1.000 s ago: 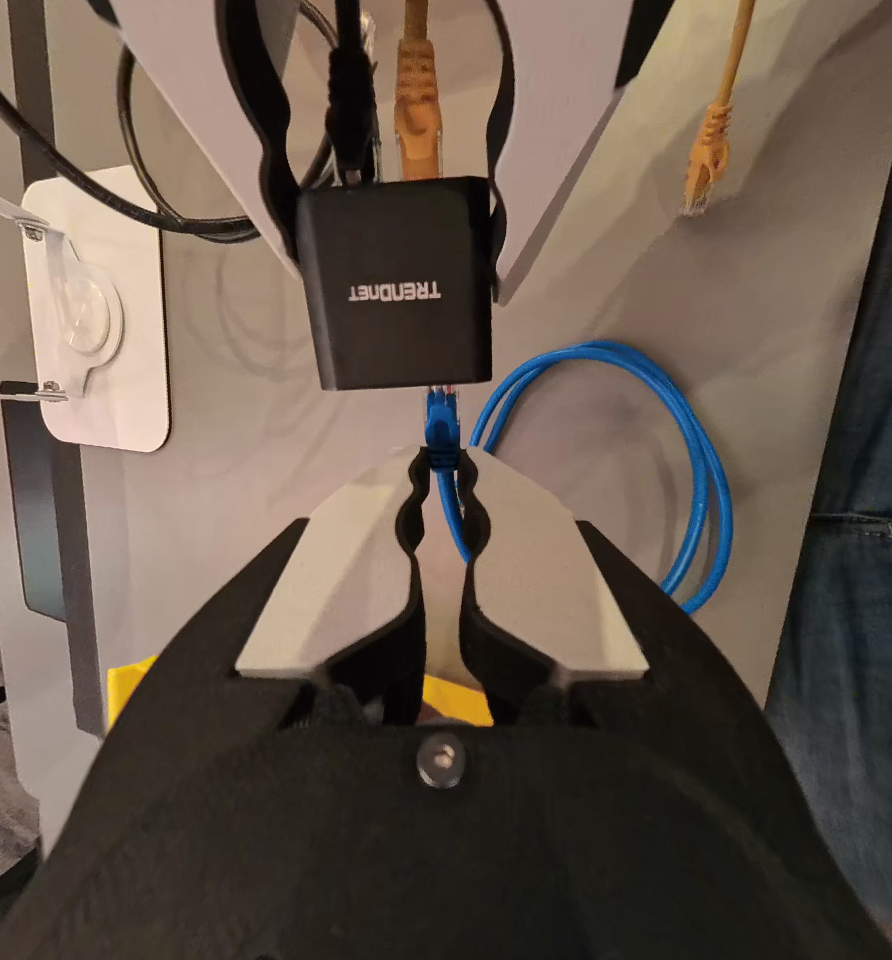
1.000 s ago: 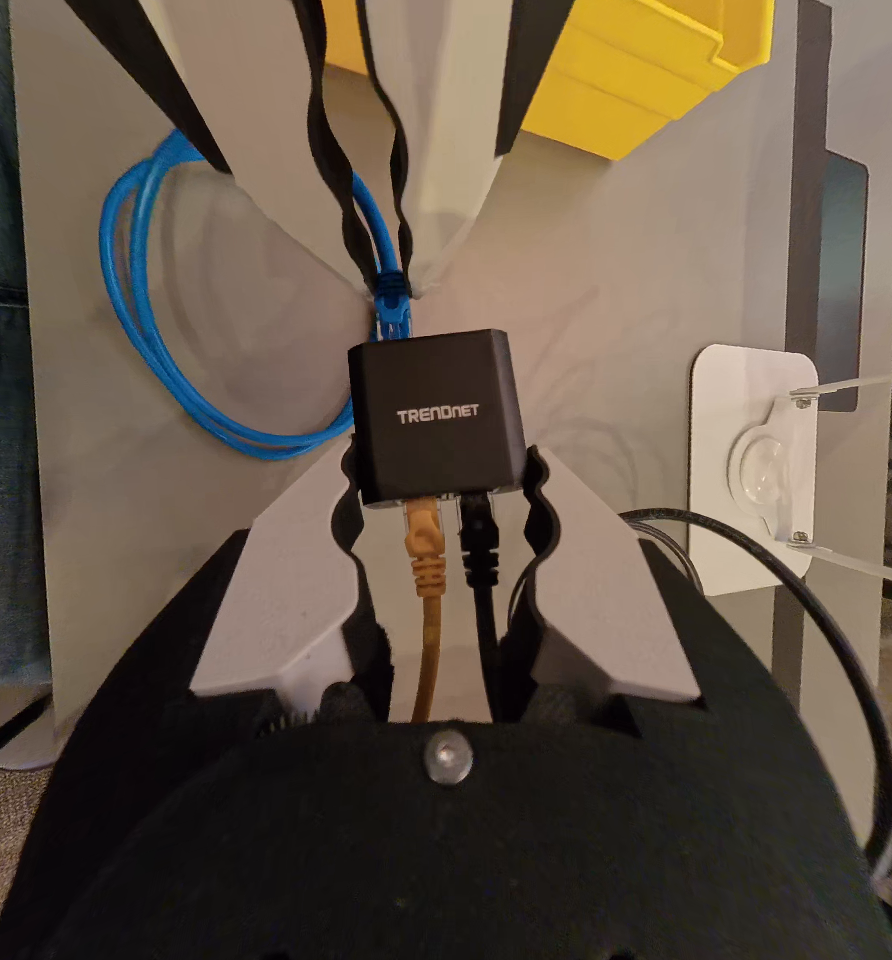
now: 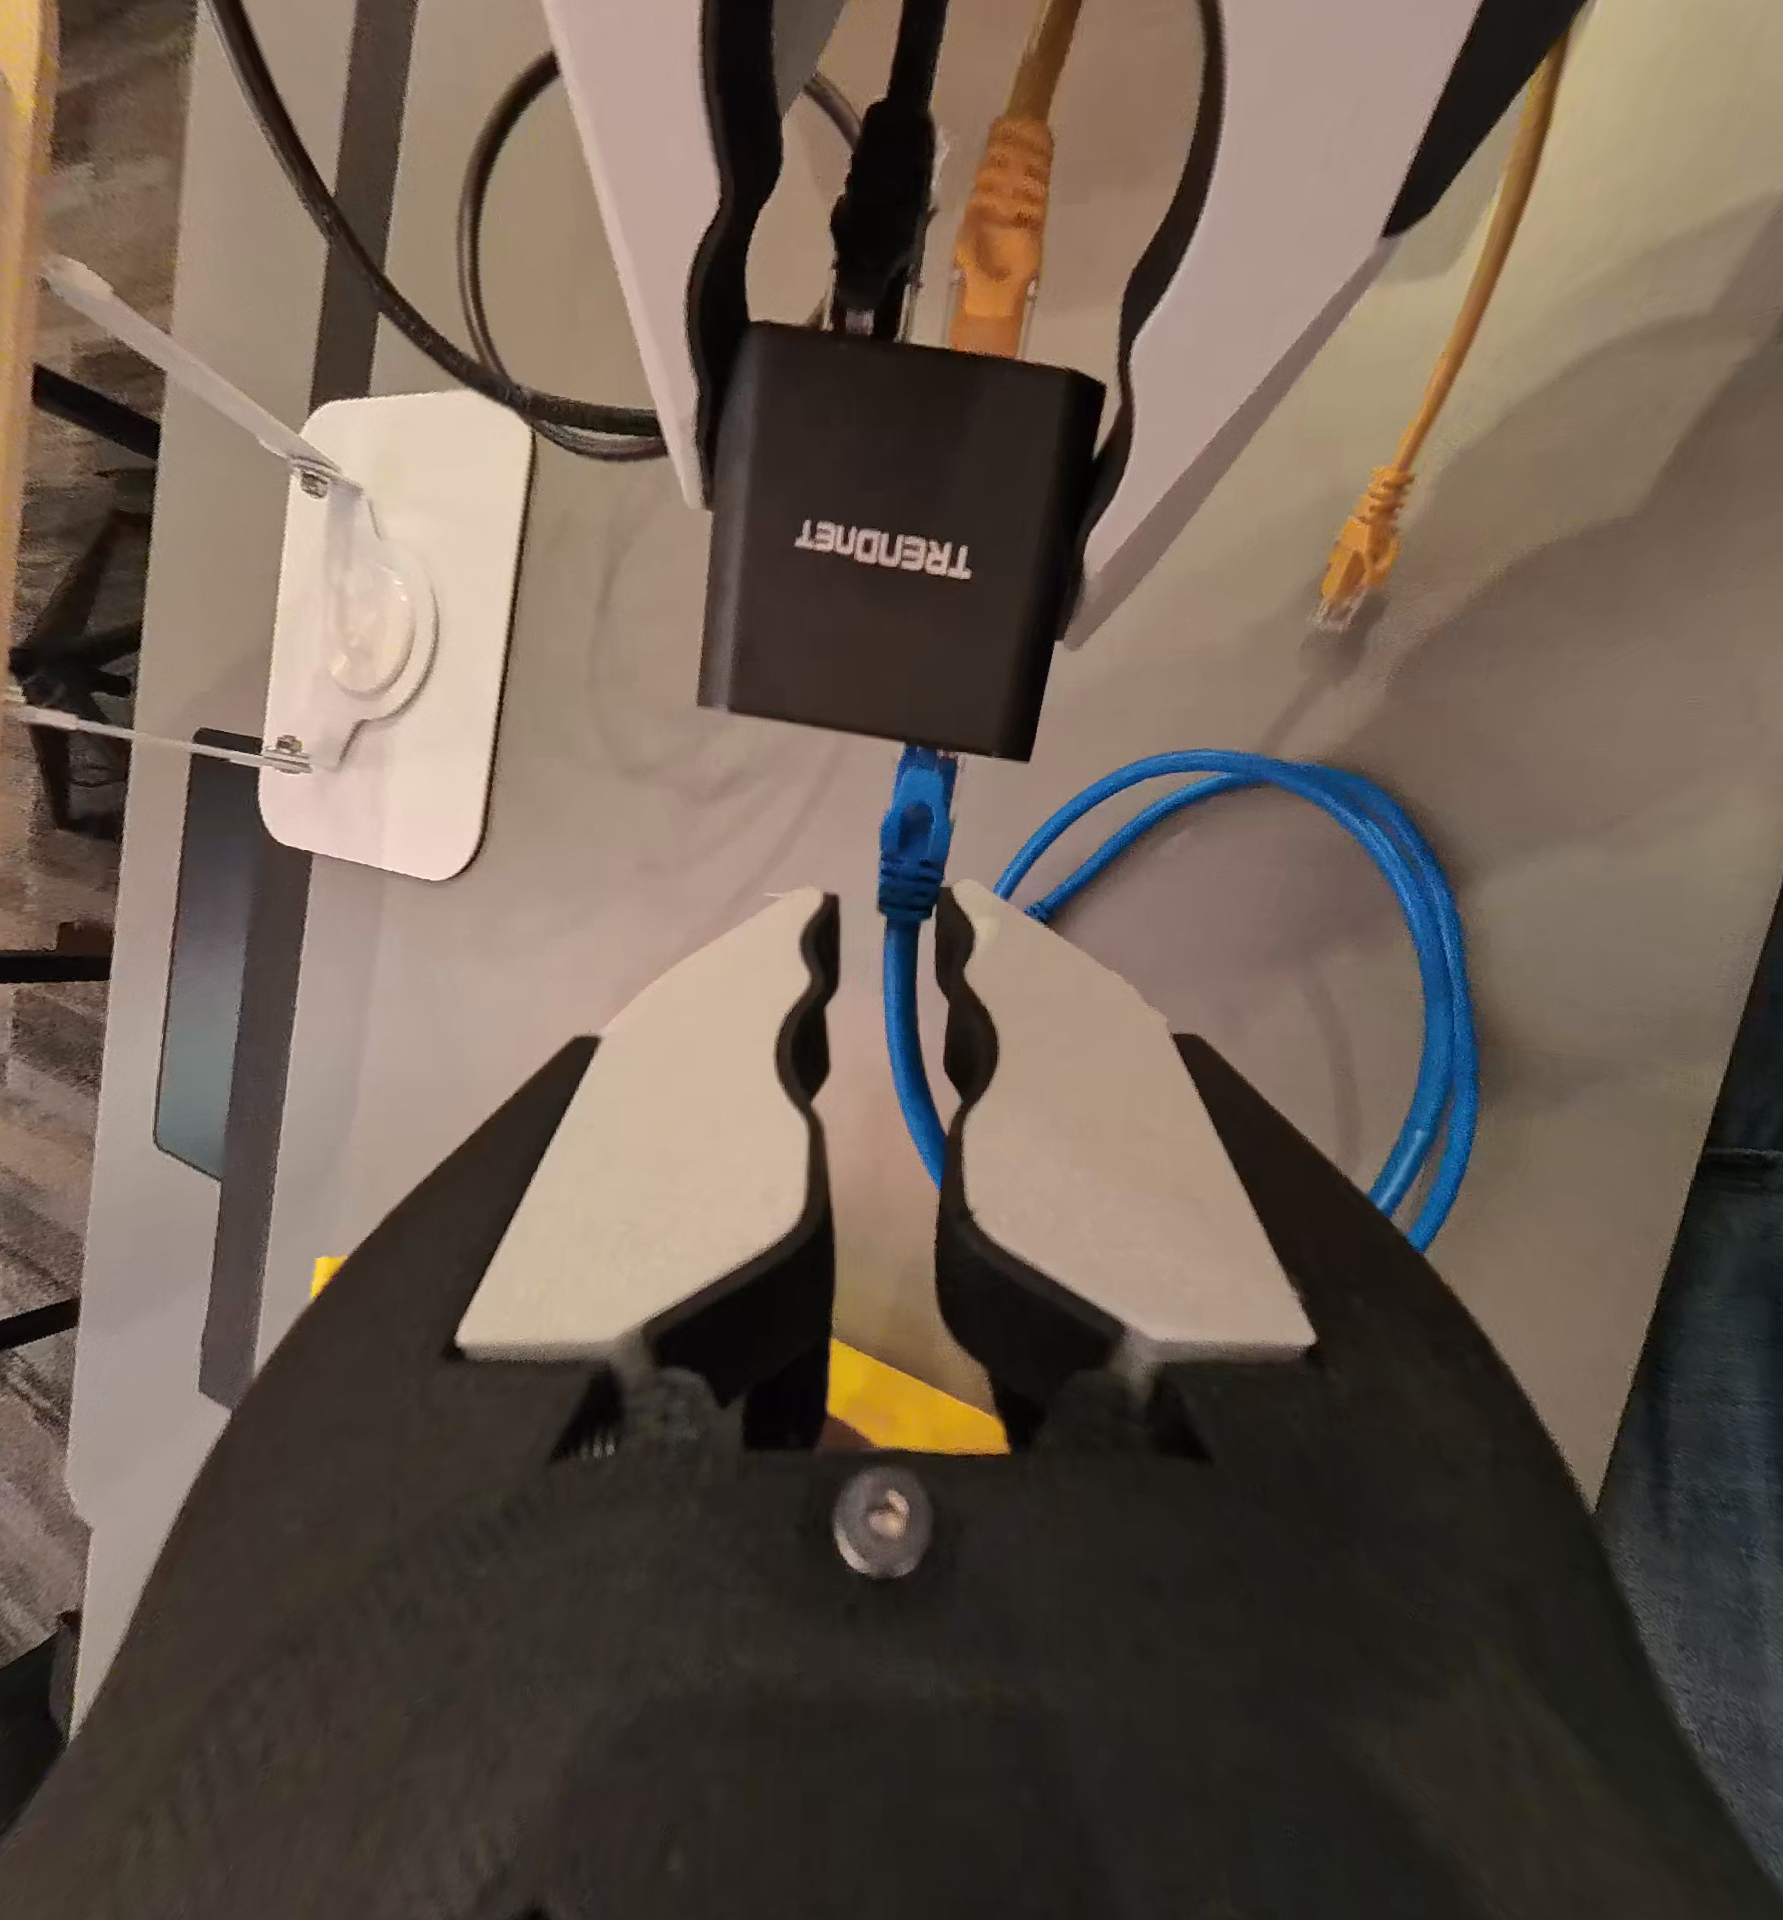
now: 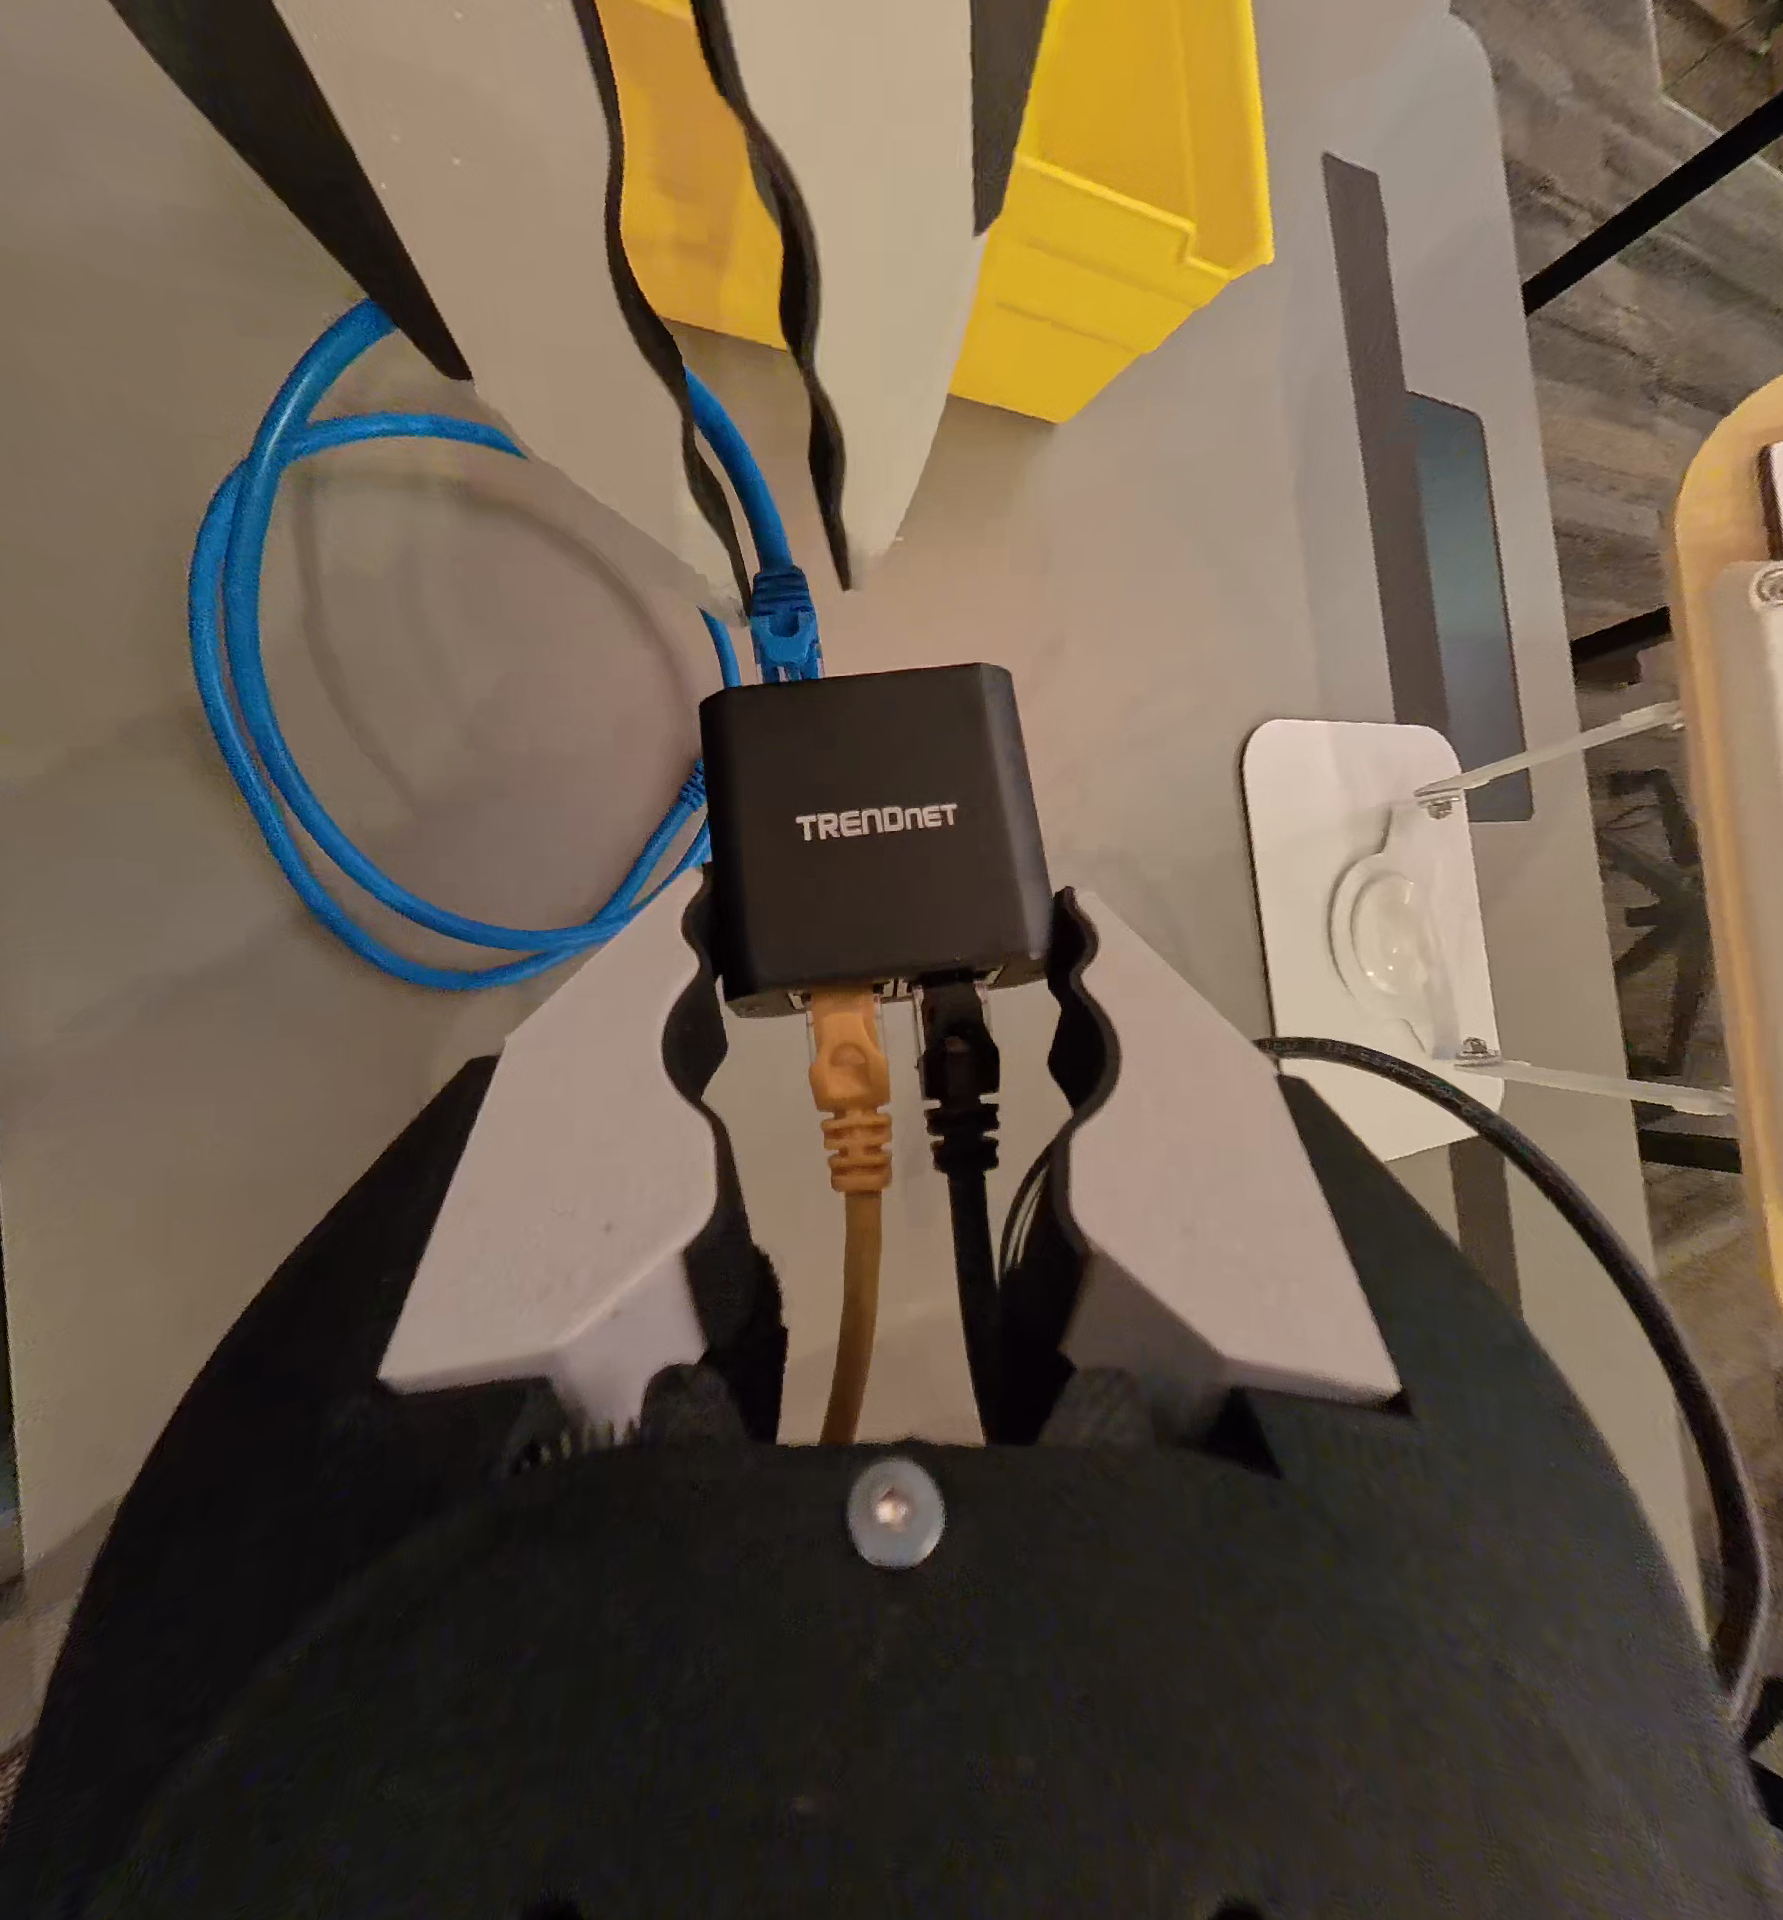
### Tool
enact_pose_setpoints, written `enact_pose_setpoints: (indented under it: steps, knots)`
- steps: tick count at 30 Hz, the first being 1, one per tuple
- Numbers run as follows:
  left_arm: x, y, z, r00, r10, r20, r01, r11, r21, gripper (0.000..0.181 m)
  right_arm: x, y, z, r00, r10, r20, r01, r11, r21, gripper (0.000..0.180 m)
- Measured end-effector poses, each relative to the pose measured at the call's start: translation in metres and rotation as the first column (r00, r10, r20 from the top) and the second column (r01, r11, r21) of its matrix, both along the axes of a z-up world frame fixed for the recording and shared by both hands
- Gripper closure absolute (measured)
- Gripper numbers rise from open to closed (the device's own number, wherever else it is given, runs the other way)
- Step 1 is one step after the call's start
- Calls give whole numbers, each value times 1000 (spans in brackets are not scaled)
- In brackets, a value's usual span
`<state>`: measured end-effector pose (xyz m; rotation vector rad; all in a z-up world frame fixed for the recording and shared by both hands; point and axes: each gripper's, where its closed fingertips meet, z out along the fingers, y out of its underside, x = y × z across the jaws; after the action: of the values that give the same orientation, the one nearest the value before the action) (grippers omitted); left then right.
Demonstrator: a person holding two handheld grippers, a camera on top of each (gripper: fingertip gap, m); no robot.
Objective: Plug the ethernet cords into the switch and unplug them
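Grey surface underneath, with a yellow bin at its far edge in the right wrist view and a white plate bearing a clear fitting off to one side. At the middle, lying flat with the lettered face up: small black switch, matte, round-cornered, ports on two opposite faces. Clamped by its sides, near one port face, in the right hand-held gripper, fingertips pressed against the casing. Seated side by side in that face: orange ethernet cord and black ethernet cord, both leading back between the fingers. Seated in the opposite face: blue ethernet cord, slack coiled in a double loop on the surface just beside. Left hand-held gripper spread a little to either side of the blue cord, right behind the plug's boot, pinching nothing; hard to tell whether one pad brushes the cable. Well apart, bare on the surface: loose orange plug, unclear whether the far end of the seated orange cord. Judged from that: blue cord's plugging-in apparently complete, unplugging likely next. For that move: close on the boot rather than the cable, press the latch tab, draw straight out along the port, with the switch braced by the right. Risk otherwise: a tug against a caught latch, dragging the light switch along.
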<state>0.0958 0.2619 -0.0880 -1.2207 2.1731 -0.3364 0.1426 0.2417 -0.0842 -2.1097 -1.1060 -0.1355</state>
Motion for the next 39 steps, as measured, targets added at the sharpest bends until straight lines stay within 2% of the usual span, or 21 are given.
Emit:
enact_pose_setpoints:
  steps: [1, 6, 16, 26, 34, 39]
  knots:
    - [-1, 1, 1, 1000, 3, 3, -3, 1000, 2, 162, 0, 0, 1, 1000, 0, 8, 0, 1000, 1, 118]
    - [-4, 14, 10, 999, 37, 35, -39, 998, 55, 152, 3, -1, 8, 1000, -9, 30, 9, 1000, 18, 118]
    - [-5, 23, 24, 994, 57, 91, -68, 991, 119, 149, 10, 2, 16, 997, -44, 66, 40, 998, 48, 118]
    - [-9, 46, 50, 976, 118, 182, -141, 983, 121, 153, 19, 3, 21, 994, -70, 89, 64, 996, 69, 118]
    - [-10, 57, 51, 970, 144, 193, -175, 973, 149, 150, 20, 4, 24, 992, -76, 99, 68, 994, 82, 118]
    - [-15, 77, 63, 940, 229, 251, -279, 943, 184, 152, 24, 5, 41, 991, -91, 94, 80, 990, 118, 118]
